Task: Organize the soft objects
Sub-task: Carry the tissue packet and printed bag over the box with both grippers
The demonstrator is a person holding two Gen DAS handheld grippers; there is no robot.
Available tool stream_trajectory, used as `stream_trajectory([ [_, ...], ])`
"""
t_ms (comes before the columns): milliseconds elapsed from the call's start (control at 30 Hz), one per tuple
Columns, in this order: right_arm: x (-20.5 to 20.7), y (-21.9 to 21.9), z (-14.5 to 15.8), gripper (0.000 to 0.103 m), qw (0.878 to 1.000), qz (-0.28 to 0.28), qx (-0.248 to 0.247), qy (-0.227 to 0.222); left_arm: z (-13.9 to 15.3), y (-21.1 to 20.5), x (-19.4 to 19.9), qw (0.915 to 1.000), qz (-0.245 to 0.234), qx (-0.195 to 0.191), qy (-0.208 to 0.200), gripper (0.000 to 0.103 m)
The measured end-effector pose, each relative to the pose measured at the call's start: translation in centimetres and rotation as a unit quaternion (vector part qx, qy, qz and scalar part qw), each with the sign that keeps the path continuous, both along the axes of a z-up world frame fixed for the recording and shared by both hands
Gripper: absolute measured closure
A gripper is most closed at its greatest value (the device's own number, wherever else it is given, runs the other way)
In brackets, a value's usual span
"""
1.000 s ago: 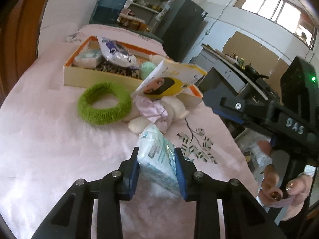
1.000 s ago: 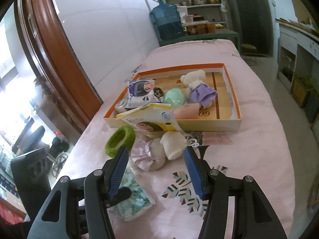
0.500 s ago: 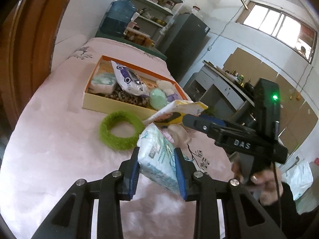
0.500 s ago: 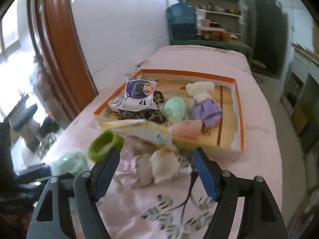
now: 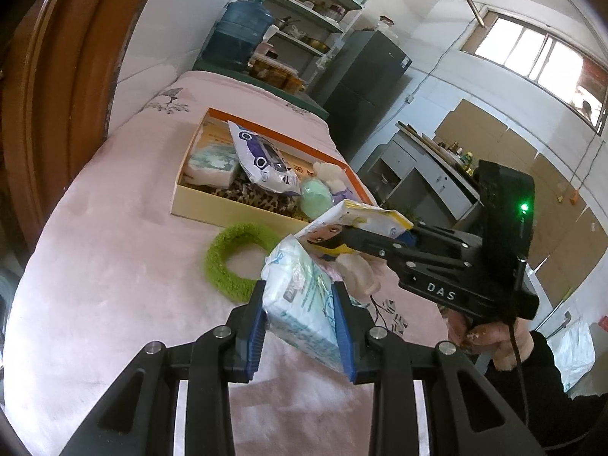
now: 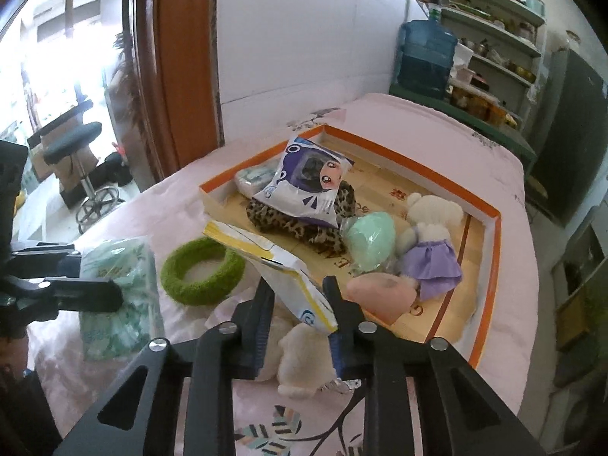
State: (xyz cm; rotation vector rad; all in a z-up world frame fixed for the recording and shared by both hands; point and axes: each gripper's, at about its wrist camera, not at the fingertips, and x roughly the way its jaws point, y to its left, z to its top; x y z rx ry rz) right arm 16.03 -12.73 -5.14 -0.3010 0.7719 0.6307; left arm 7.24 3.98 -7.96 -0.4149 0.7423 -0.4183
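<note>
Pink-clothed tabletop (image 6: 437,121), printed with leaf sprigs at the near edge. Directly on it: orange-rimmed shallow box (image 6: 490,220) at the far right, green fuzzy ring (image 6: 178,285) left of it, cream plush toy (image 6: 300,357) nearest.

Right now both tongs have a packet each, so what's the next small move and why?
Probably carry the right tongs forward over the box and release there. They are shut on the yellow packet, which hangs above the plush toy, just short of the box's near wall. The left tongs hold the tissue pack farther back, past the green ring, so that one can follow.
</note>
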Motion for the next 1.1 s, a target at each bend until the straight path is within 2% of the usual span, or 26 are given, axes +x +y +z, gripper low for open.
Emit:
stream_trajectory([
  [367, -1.8, -1.6, 2.6, 0.084, 0.998, -0.039, 0.044, -0.014, 1.4, -0.3, 0.5, 0.9998, -0.005, 0.010, -0.017, 0.070],
  [1100, -3.5, -2.7, 8.1, 0.087, 0.992, -0.065, 0.064, -0.085, 6.3, -2.0, 5.3, 0.9966, -0.012, 0.042, -0.070, 0.070],
])
